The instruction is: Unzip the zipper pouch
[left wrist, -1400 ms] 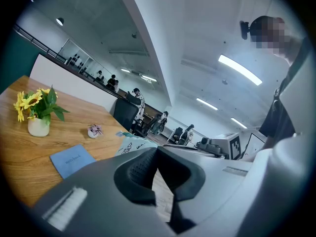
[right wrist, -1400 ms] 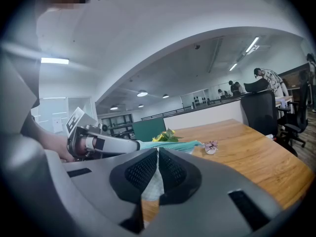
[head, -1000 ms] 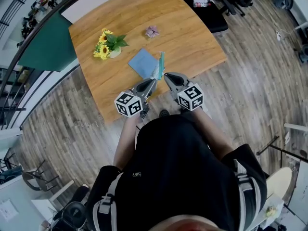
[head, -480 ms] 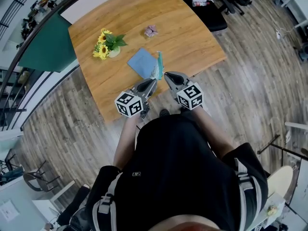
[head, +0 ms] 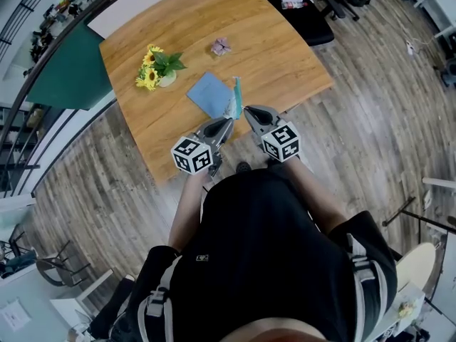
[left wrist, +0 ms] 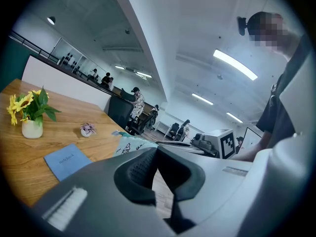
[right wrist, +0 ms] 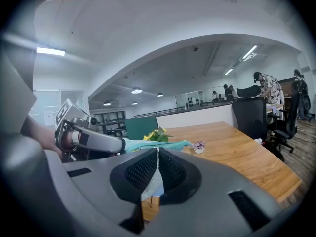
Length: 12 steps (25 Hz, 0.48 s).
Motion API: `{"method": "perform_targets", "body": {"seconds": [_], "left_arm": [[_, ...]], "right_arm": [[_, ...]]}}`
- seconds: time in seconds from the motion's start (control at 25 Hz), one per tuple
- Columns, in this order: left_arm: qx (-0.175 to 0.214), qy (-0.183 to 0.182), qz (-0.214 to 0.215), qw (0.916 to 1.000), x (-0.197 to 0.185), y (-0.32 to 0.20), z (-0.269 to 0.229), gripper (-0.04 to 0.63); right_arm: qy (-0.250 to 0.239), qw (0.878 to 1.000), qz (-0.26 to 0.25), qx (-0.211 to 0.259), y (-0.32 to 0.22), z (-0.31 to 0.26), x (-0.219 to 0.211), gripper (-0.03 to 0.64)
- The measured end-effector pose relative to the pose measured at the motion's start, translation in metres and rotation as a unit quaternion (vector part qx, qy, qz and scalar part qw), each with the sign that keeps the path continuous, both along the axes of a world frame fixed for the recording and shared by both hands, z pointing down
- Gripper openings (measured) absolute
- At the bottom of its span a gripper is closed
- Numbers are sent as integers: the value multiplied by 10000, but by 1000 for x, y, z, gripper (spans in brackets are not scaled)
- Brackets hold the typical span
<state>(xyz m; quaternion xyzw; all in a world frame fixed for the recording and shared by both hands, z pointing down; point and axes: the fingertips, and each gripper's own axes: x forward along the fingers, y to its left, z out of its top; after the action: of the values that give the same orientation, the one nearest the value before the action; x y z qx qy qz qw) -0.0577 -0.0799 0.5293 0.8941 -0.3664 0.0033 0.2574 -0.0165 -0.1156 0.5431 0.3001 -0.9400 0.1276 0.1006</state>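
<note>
Zipper pouch [head: 236,97], teal, is held up over the table's [head: 285,55] near edge. The head view shows it only edge-on, so neither grip can be read there. In the right gripper view, the right gripper [right wrist: 158,152] has its jaws together on pale fabric hanging between them, and the left gripper [right wrist: 118,145] meets the pouch's other end. In the left gripper view, the jaws are closed with patterned pouch at the tips. Farther up the table lie a blue notebook [head: 209,93], then a sunflower vase [head: 155,71].

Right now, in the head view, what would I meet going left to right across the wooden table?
yellow sunflowers in a small white vase → flat blue notebook → teal fabric zipper pouch
</note>
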Motion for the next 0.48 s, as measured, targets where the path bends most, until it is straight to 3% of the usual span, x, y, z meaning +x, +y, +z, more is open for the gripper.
{"method": "perform_targets", "body": {"seconds": [0.48], "left_arm": [[-3, -27, 59, 10000, 0, 0, 3, 2]], "right_arm": [[15, 9999, 127, -26, -5, 5, 1, 17]]}}
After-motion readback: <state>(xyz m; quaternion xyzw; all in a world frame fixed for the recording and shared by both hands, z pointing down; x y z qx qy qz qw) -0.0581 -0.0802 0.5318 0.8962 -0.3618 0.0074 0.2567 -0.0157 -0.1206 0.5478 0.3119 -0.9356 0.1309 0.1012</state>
